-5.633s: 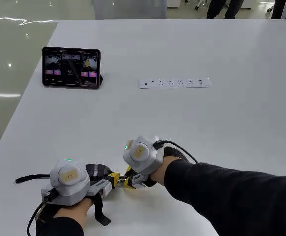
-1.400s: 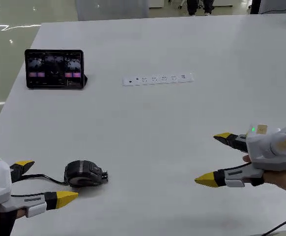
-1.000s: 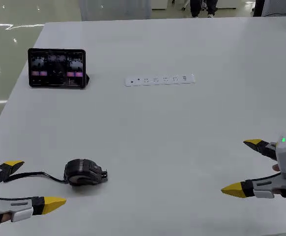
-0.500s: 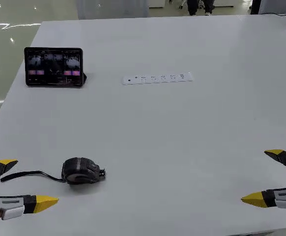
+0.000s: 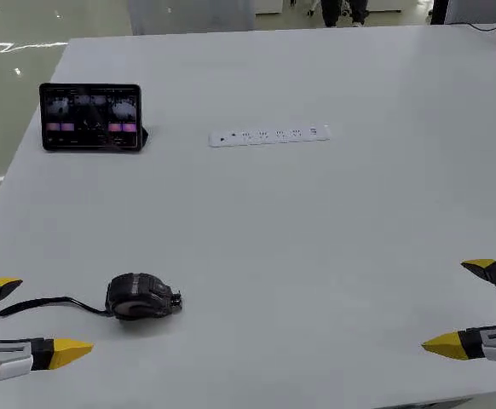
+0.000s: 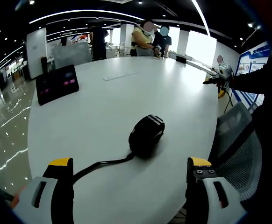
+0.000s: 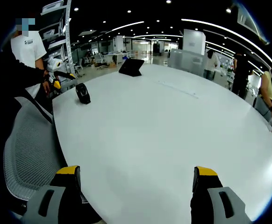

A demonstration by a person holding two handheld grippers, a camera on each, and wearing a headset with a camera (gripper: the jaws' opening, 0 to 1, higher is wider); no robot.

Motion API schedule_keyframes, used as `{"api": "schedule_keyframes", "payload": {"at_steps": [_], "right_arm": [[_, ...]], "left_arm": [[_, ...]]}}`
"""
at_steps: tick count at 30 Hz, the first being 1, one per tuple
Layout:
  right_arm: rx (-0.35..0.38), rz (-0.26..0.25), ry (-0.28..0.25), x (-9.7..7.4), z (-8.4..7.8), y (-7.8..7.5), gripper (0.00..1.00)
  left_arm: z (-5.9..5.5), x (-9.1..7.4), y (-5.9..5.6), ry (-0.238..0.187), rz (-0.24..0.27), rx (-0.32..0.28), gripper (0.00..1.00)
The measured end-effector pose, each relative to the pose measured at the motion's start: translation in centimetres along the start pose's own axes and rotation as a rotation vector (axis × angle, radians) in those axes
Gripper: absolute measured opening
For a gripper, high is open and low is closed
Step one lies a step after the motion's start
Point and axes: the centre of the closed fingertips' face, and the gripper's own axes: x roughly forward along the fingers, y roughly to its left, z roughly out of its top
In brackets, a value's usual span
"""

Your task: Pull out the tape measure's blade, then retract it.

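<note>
At the bench's near-left corner the left gripper hovers just above the surface, its yellow-tipped fingers spread wide apart and holding nothing. Between those tips lies the loose end of a black wrist strap, which curves rightward to the tape measure. The tape measure, a dark rounded case, lies on the bench close to the near edge, just right of the left gripper and not touching it; the blade is wound in, with a small tip showing at the case's right end. In the left gripper view the case sits ahead of the fingers, roughly centred between them.

Farther back on the left, a tablet stands propped up with its screen lit. To its right, near the middle of the bench, lies a white power strip.

At the near-right edge the right gripper hangs well apart from the tape measure, its fingers also spread open and empty, pointing left across bare bench.
</note>
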Motion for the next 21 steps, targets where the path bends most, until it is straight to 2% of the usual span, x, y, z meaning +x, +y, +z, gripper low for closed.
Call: {"api": "schedule_keyframes", "payload": {"at_steps": [6, 10, 21], "right_arm": [[0.002, 0.001, 0.004, -0.19, -0.11, -0.1, 0.99], [0.002, 0.0, 0.002, -0.3, 0.04, -0.14, 0.99], [-0.004, 0.004, 0.002, -0.29, 0.27, -0.31, 0.99]], "left_arm": [[0.19, 0.05, -0.14, -0.009, -0.006, -0.009, 0.99], [0.78, 0.1, -0.25, -0.033, -0.007, 0.004, 0.99], [0.94, 0.25, -0.3, -0.023, -0.017, 0.012, 0.99]]}}
